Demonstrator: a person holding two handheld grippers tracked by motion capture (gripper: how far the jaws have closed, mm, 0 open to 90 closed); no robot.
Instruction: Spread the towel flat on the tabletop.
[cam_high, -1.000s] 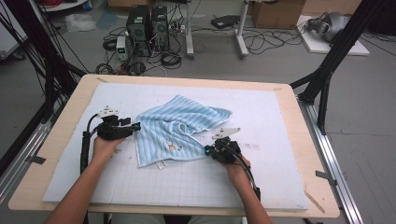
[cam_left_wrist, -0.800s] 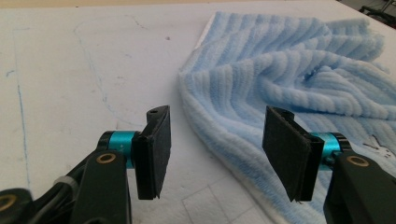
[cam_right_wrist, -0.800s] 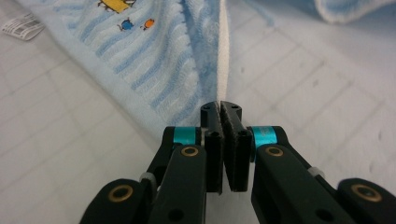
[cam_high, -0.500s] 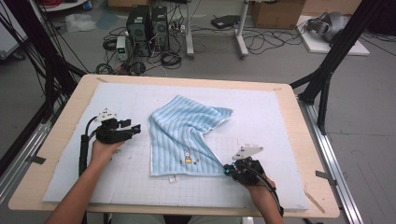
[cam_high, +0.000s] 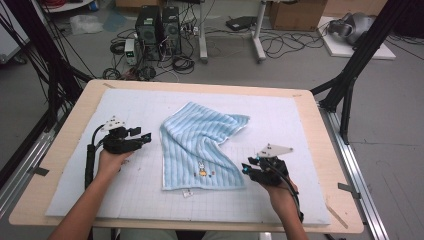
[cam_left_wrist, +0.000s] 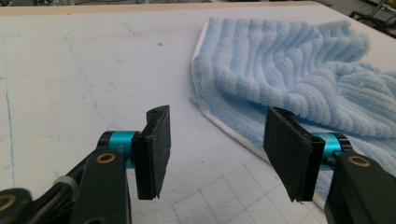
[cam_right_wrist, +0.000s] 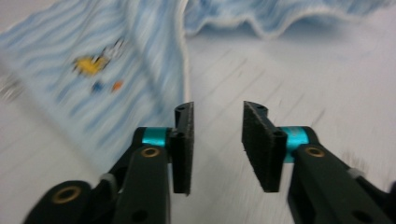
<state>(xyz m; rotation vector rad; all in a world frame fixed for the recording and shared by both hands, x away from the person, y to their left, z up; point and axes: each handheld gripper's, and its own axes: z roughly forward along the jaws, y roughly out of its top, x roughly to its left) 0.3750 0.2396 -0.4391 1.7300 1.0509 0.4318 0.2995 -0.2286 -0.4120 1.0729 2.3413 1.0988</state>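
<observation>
A light blue striped towel (cam_high: 200, 147) lies partly spread on the white gridded mat (cam_high: 280, 120), its far right corner rumpled, a small yellow picture near its front edge. My left gripper (cam_high: 146, 136) rests open just left of the towel's left edge (cam_left_wrist: 299, 79), nothing between its pads. My right gripper (cam_high: 245, 168) sits open by the towel's front right corner (cam_right_wrist: 107, 70), a little apart from the hem, its pads holding nothing.
The mat covers a wooden table (cam_high: 325, 150) with a bare border on all sides. Behind the table stand computer towers (cam_high: 157, 25) and loose cables on the floor. A black frame leg (cam_high: 350, 75) rises at the right.
The right gripper dragged the towel's corner toward the front right, spreading the towel, then let go and opened. The left gripper stayed left of the towel.
</observation>
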